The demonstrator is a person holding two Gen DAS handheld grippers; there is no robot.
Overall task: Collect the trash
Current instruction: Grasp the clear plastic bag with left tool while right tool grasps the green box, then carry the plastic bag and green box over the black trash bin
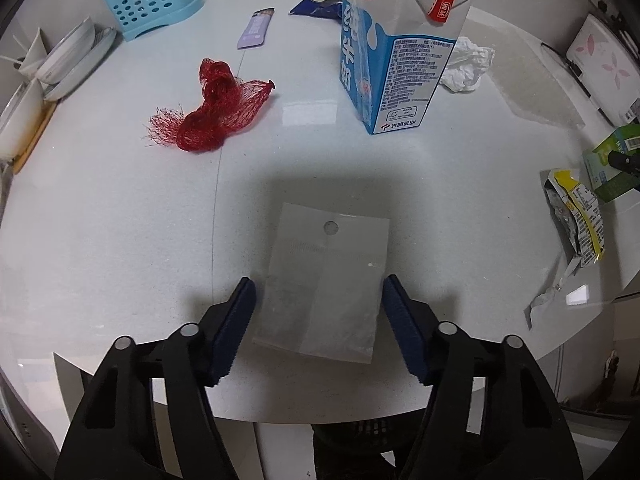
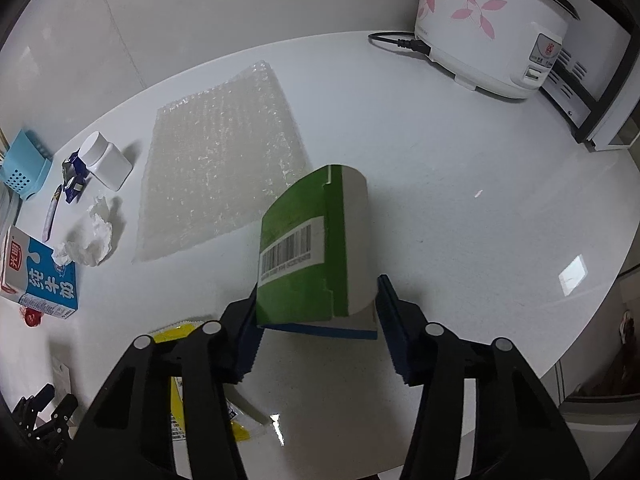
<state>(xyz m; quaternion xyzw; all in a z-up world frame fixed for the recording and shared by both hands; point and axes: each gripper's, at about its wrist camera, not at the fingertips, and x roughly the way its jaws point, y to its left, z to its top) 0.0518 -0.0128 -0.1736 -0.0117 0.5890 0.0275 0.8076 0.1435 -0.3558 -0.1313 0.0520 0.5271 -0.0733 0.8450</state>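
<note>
In the left wrist view, the left gripper [image 1: 318,300] points down at the white round table [image 1: 120,220], its blue-padded fingers [image 1: 236,332] partly open on either side of a flat clear plastic bag [image 1: 324,284] lying near the table's front edge; the pads stand just beside the bag's edges without pressing it. Farther back lie a crumpled red mesh net [image 1: 212,112], a blue-and-white milk carton [image 1: 384,52] standing upright, and a crumpled white tissue [image 1: 466,64]. In the right wrist view, the right gripper [image 2: 316,320] has its fingers [image 2: 394,332] closed against both sides of a green cardboard box [image 2: 308,248] with a barcode label, beside a sheet of bubble wrap [image 2: 220,172].
</note>
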